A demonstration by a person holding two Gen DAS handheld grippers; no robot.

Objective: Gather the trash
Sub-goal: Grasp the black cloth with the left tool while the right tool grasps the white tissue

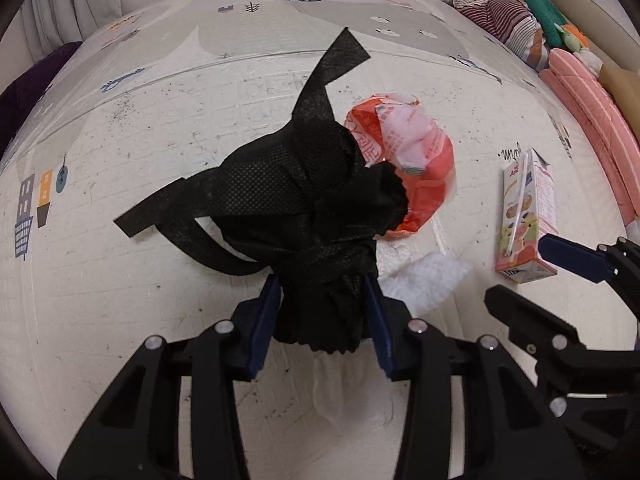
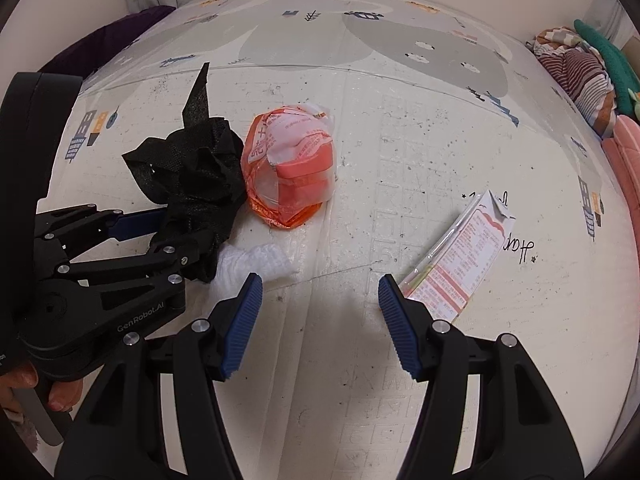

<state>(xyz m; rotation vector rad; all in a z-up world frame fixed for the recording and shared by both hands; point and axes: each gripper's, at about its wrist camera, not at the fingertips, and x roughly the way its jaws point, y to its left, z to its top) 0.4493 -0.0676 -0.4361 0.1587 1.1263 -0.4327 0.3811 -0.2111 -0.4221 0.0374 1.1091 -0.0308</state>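
Observation:
A crumpled black non-woven bag lies on the printed play mat. My left gripper is shut on its near bunched end, with the cloth filling the gap between the blue pads. An orange-and-white plastic packet touches the bag's right side. A white tissue wad lies just in front of the bag. A milk carton with a straw lies to the right. My right gripper hangs open over bare mat, its right finger beside the carton's near end.
Striped clothes and a pink striped cushion are piled along the mat's right edge. A dark purple cloth sits at the far left by a curtain. A hand holds the left gripper's handle.

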